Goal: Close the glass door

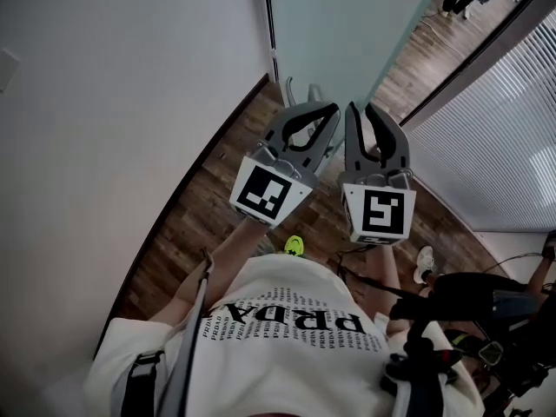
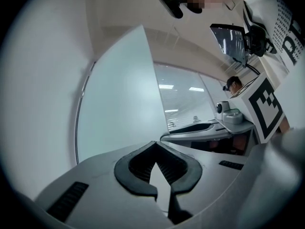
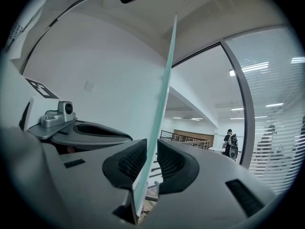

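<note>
**Clerk:** Nearest item?

**Me:** Item 1: my left gripper [image 1: 334, 109], with its marker cube [image 1: 269, 191] facing up. The jaws are together at the tips, with nothing in them.

**Clerk:** Next?

**Me:** Item 2: my right gripper [image 3: 150, 146], just beside the left. Its jaws are apart and straddle the free edge of the glass door [image 3: 164, 80]. The pads sit close by the glass on each side but are not clamped.

**Clerk:** The door itself?

**Me:** Item 3: a frosted pane, upright, edge-on to me. Its other side is at the white wall [image 1: 113, 102], and it stands over the wooden floor [image 1: 208, 207].

**Clerk:** Beyond?

**Me:** Item 4: slatted blinds [image 1: 504, 129] at right. Item 5: a railing [image 3: 176, 136]. Item 6: a person [image 3: 230, 144], well off down the hall.
</note>
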Tool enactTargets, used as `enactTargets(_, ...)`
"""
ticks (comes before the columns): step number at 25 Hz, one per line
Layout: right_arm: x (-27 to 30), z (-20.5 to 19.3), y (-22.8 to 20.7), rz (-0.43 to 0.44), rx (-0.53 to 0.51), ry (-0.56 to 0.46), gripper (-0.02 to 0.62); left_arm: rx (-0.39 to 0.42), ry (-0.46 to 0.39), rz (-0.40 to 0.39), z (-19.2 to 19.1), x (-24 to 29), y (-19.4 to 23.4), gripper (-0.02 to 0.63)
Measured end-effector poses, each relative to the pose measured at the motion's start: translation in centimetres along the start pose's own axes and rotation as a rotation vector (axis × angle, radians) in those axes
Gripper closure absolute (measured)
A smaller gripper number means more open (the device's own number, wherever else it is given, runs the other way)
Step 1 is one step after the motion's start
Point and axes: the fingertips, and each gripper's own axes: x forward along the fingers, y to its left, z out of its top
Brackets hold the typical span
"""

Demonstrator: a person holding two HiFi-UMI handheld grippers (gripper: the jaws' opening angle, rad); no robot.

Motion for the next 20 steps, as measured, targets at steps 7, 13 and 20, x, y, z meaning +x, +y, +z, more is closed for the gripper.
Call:
enactTargets(7,-1.8,-1.6,-8.9,-0.093,0.033,0.015,0.540,0.007,0.004,-0.084,1.4,7.5,-4.0,0.603)
enactTargets(13,-1.9,-2.2,-10.0,-0.167,0.026,0.031,0.538,-0.003,-0.029,-0.175,1.5,8.2,-3.9,0.603)
enactTargets(20,-0.3,-3.2,-13.2,-0.195,0.010,0.035,0.538,-0.011,-0.025,-0.214,0.6,12.1,-3.7,0.603)
